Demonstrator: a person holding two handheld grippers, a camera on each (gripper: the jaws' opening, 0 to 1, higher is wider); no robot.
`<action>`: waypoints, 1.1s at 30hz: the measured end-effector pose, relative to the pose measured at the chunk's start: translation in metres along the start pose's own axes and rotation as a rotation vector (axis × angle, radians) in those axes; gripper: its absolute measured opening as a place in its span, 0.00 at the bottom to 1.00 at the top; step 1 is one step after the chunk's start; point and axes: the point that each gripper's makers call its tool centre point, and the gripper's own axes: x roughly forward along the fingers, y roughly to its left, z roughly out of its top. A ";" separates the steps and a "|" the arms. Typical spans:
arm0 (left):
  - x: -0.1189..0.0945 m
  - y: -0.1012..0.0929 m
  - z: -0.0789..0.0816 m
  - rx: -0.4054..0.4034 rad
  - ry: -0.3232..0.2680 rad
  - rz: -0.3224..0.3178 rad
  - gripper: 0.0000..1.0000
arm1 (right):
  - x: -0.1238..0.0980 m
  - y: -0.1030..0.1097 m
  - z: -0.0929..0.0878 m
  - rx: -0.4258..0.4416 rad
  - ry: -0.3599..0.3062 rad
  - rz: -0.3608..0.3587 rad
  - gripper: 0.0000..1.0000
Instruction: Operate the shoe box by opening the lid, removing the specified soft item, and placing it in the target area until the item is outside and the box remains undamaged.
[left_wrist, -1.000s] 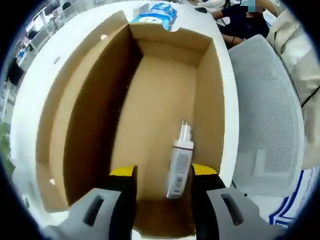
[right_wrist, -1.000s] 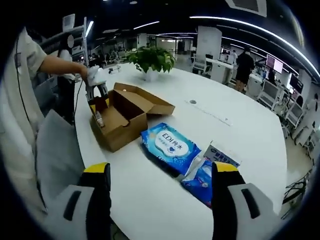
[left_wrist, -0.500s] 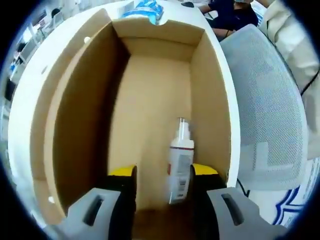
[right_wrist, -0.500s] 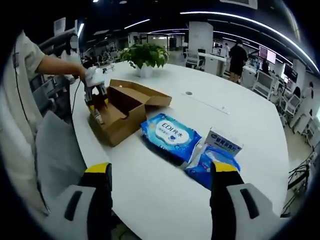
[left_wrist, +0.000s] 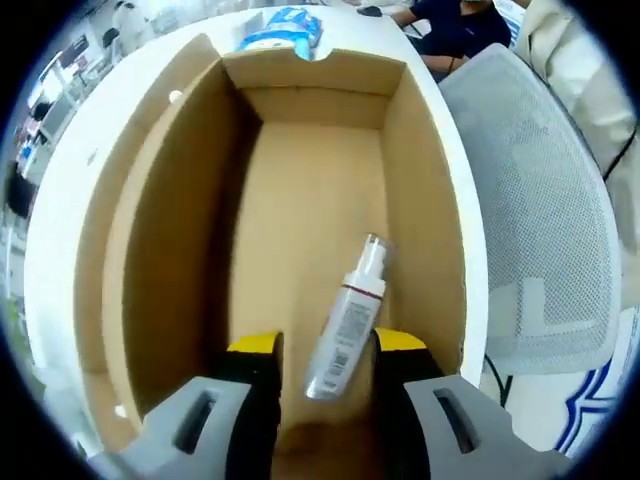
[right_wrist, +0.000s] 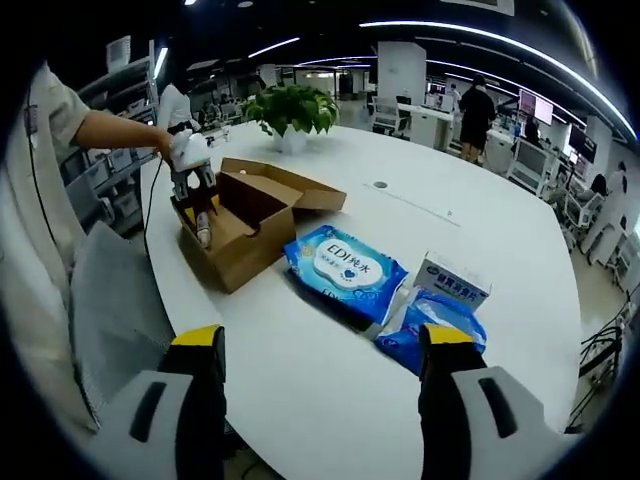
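Open-plan office, rows of desks with monitors (right_wrist: 555, 125), ceiling strip lights (right_wrist: 470, 40), mesh chair (left_wrist: 540, 220)

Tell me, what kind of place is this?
Most likely a large open-plan office: a big white table with a potted plant, mesh office chair beside it, rows of desks with monitors, and ceiling strip lights.

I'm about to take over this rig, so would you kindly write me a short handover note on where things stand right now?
Left gripper: jaws closed on the spray bottle, tilted, inside the shoe box.
Right gripper: open, empty, above the white table, away from the box.
Done: lid open, bottle gripped.
Left: lift the bottle out without scraping the cardboard walls and set it on the table. The wipes pack lies beside the box.
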 end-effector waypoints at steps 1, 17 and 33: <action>0.001 -0.002 0.001 0.003 -0.003 -0.012 0.34 | 0.000 0.000 0.000 0.000 0.001 0.001 0.74; 0.022 -0.006 0.006 0.056 0.013 -0.024 0.21 | 0.000 0.007 -0.003 0.002 0.008 0.008 0.71; 0.012 -0.003 0.016 -0.032 -0.039 0.030 0.17 | 0.006 0.017 0.005 -0.007 -0.012 0.037 0.69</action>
